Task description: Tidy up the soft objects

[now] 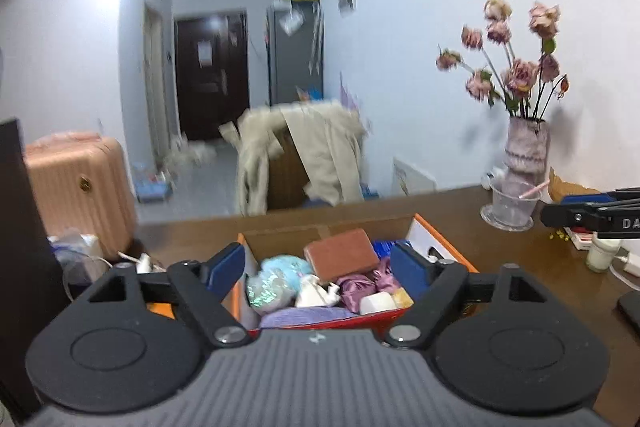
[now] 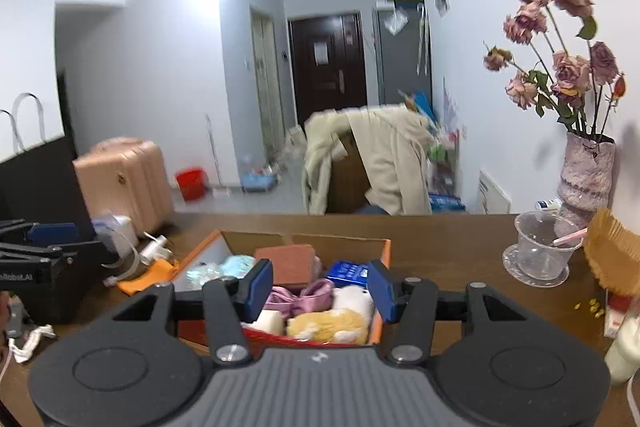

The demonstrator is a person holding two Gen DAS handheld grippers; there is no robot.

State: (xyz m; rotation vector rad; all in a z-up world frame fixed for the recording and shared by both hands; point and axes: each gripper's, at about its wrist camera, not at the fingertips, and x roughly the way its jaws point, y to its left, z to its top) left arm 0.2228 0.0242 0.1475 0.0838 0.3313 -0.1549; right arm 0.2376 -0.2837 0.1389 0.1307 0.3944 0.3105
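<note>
Standing on the wooden table (image 1: 460, 223), an orange cardboard box (image 2: 385, 254) is filled with soft objects: brown sponge (image 1: 341, 254), purple satin bundle (image 2: 298, 297), yellow plush (image 2: 328, 325); left gripper (image 1: 318, 267) and right gripper (image 2: 320, 291) are held above it, jaws apart, nothing gripped.

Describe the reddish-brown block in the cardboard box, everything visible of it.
The reddish-brown rectangular block looks like a matte, slightly grainy sponge or foam slab with rounded edges. It sits tilted on top of the pile in the orange-edged cardboard box, toward the far side, resting on the pale blue fluffy item and the shiny purple fabric bundle. Neither gripper touches it.
</note>
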